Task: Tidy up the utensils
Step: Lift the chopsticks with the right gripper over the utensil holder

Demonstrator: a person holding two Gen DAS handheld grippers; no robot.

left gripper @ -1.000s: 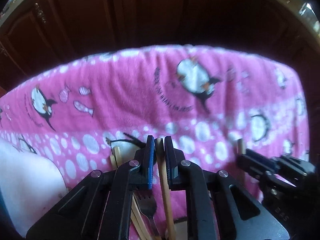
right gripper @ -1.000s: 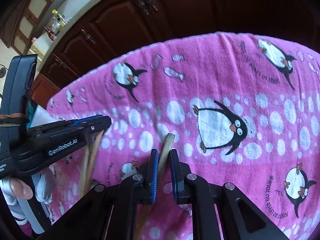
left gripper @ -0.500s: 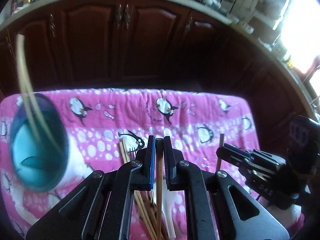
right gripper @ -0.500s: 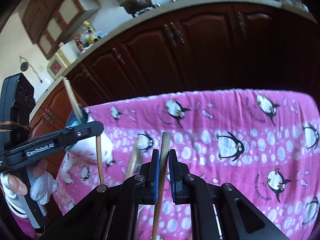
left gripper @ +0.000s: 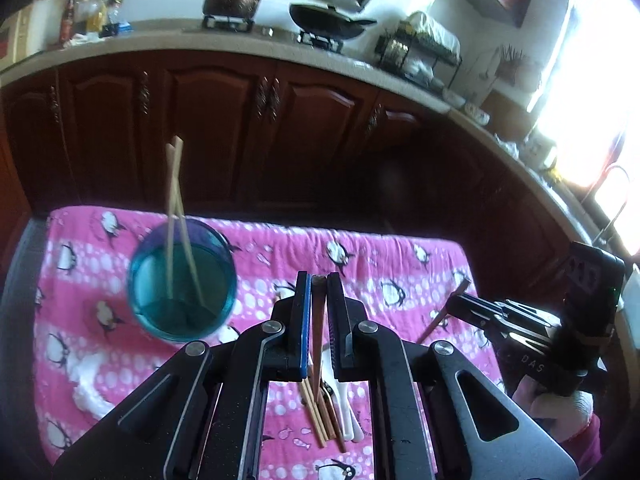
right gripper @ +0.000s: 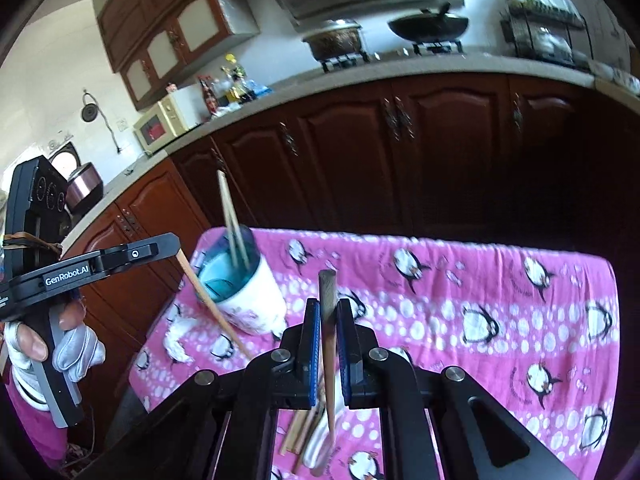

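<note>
A cup (left gripper: 182, 282) with a blue inside and white outside stands on the pink penguin towel at the left, with two chopsticks (left gripper: 175, 208) leaning in it; it also shows in the right wrist view (right gripper: 240, 280). My left gripper (left gripper: 319, 280) is shut on a wooden chopstick (left gripper: 317, 344), held above the towel right of the cup. My right gripper (right gripper: 329, 304) is shut on another chopstick (right gripper: 329, 344), also raised. Loose chopsticks, a fork and a white spoon (left gripper: 332, 412) lie on the towel below the grippers.
The pink penguin towel (left gripper: 400, 272) covers a small table with dark wooden cabinets (left gripper: 240, 128) behind it. A counter with pots, bottles and a dish rack runs along the back. The right gripper appears at the right of the left wrist view (left gripper: 460, 294).
Both grippers have risen well above the towel, each with its chopstick. The cup has come into view at the left.
</note>
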